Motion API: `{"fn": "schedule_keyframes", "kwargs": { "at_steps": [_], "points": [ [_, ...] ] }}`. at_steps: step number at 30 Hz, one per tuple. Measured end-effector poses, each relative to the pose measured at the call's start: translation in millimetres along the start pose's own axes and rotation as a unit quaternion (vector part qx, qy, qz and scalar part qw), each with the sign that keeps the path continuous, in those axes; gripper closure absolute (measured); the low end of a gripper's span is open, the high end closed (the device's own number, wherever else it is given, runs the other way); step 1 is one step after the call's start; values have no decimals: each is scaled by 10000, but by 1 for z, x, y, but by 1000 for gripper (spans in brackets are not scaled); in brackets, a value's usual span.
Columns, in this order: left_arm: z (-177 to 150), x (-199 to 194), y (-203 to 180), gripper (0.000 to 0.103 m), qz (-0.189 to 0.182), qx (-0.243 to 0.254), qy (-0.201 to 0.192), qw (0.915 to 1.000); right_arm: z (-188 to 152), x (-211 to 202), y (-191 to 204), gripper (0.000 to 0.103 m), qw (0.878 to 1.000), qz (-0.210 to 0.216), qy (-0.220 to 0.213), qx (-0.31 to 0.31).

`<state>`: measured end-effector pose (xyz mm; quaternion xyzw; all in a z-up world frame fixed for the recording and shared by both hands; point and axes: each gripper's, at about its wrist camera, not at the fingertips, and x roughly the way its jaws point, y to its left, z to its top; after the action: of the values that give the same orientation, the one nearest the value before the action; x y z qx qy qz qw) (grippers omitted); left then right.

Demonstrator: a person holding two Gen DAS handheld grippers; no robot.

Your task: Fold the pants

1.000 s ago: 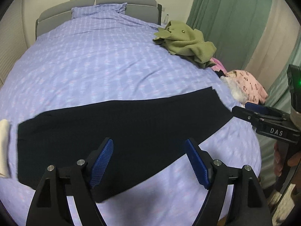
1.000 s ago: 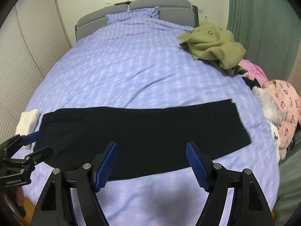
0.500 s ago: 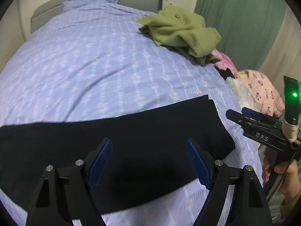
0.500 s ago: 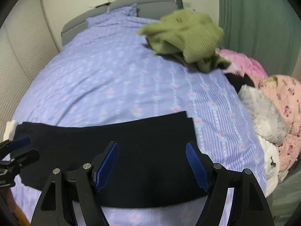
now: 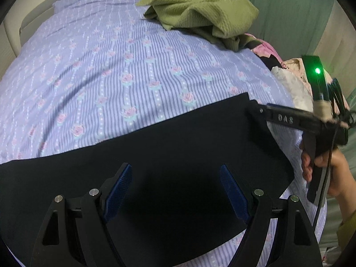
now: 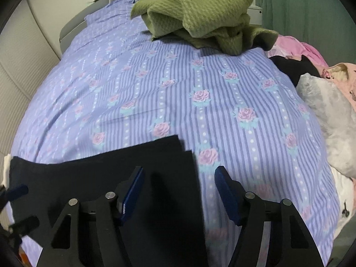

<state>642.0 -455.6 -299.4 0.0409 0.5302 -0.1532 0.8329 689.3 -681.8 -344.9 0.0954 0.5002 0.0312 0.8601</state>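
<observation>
Black pants (image 5: 169, 146) lie flat across the near part of a bed with a lilac rose-print cover (image 5: 111, 71). My left gripper (image 5: 175, 178) hovers open just over the pants, inward of their right end, with nothing between its blue pads. My right gripper (image 6: 178, 178) straddles the right end edge of the pants (image 6: 155, 169). Its jaws are closing, the cloth edge lies between them, and the pads do not press on it. The left wrist view shows the right gripper (image 5: 258, 111) at the pants' far right corner, held by a hand (image 5: 333, 169). The left gripper (image 6: 20, 207) shows at the left rim.
An olive knitted garment (image 6: 207, 11) lies heaped at the back right of the bed. Pink, grey and black clothes (image 6: 329, 102) pile along the right edge before a green curtain (image 6: 311, 6). A white cloth (image 6: 7, 166) peeks out at the pants' left end.
Both grippers have swept to the right along the pants and come down close to the bed. The right gripper now sits over the pants' right end, its jaws narrower.
</observation>
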Motion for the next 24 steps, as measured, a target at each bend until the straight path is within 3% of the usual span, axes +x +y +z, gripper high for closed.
{"fn": "schedule_keyframes", "kwargs": {
  "at_steps": [3, 7, 9, 12, 16, 18, 20, 21, 24],
  "points": [
    [-4, 5, 3, 22, -10, -50, 58, 10000, 6, 16, -3, 42, 9998, 116, 143, 39],
    [-9, 10, 8, 22, -30, -101, 181, 9998, 7, 25, 0, 79, 9996, 117, 256, -89],
    [-9, 9, 10, 22, -104, -124, 176, 9997, 8, 8, 8, 96, 9996, 19, -13, -276],
    [-8, 6, 13, 22, -99, -150, 61, 9998, 17, -13, 22, 96, 9973, 228, -438, -549],
    [-4, 7, 12, 22, -60, -141, 89, 9998, 29, 14, 21, 95, 9976, -98, -84, -674],
    [-3, 3, 11, 22, 25, -29, 14, 10000, 24, 19, 14, 87, 9979, -227, 126, -586],
    [-2, -3, 9, 22, 96, 79, -91, 9999, 15, 3, 4, 52, 9986, -413, 21, -333],
    [-2, -6, 8, 22, 94, 105, -121, 9998, 7, -12, 0, 46, 9987, -440, -161, -218],
    [-2, -11, 1, 22, 43, 190, -215, 9996, -22, -54, -10, 44, 9984, -79, -557, -15]
  ]
}}
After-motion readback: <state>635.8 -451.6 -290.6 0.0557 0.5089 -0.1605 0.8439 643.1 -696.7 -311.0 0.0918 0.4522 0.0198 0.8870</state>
